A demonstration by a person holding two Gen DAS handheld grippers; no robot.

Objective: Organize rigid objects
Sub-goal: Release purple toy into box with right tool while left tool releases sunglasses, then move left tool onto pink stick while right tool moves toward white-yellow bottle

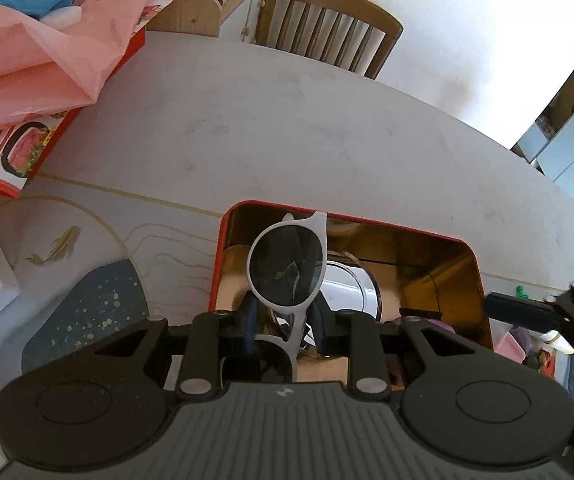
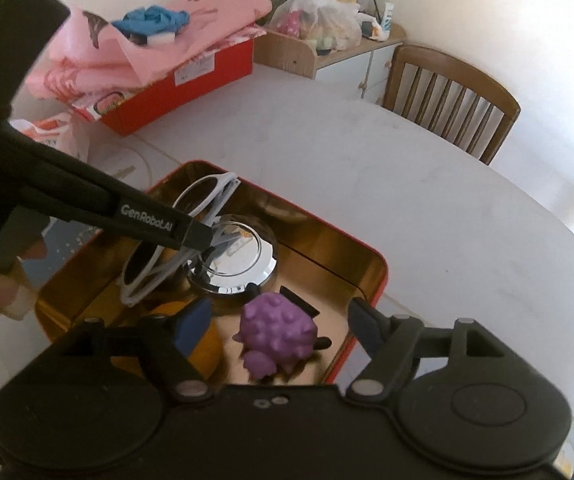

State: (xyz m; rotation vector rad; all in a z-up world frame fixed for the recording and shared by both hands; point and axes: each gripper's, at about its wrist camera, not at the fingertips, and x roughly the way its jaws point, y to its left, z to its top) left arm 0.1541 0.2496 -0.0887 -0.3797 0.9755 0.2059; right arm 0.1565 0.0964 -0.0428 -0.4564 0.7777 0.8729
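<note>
Sunglasses: white frame, dark lenses, hanging folded above the tin
Left gripper: pinching the sunglasses
Right gripper: hovering spread over the tin's near edge

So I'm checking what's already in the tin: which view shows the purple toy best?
The right wrist view: the purple toy sits whole on the tin's gold floor. The left wrist view shows only a purple sliver behind the hand-held gripper.

A pale marbled table is seen with a wooden slatted chair pushed against its far edge. A red cardboard box is draped with pink cloth, topped by crumpled blue fabric. Filled plastic bags are piled on a cabinet behind.
</note>
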